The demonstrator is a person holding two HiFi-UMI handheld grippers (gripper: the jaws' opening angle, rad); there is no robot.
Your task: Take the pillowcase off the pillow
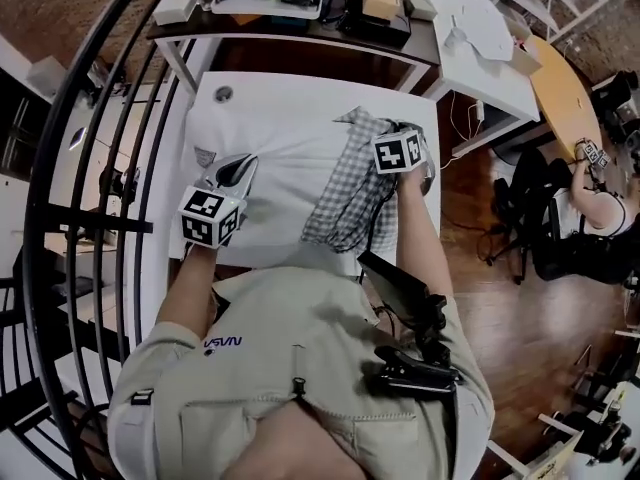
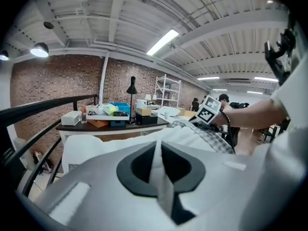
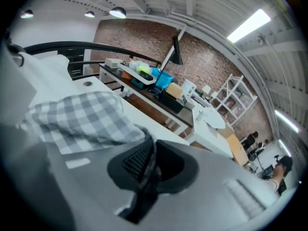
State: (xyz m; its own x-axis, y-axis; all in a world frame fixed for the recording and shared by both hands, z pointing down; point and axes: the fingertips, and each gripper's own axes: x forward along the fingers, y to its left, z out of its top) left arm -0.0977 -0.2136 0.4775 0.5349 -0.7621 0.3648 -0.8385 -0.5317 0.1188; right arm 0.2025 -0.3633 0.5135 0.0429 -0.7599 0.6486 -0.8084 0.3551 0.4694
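The left tongs pinch the white pillow; the right tongs pinch the checked pillowcase.

Left tool pinches pillow — right tool, pillowcase.

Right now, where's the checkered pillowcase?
In the head view, the checkered pillowcase lies bunched over the right end of the white pillow, with a fold of it pinched in the right hand-held gripper.
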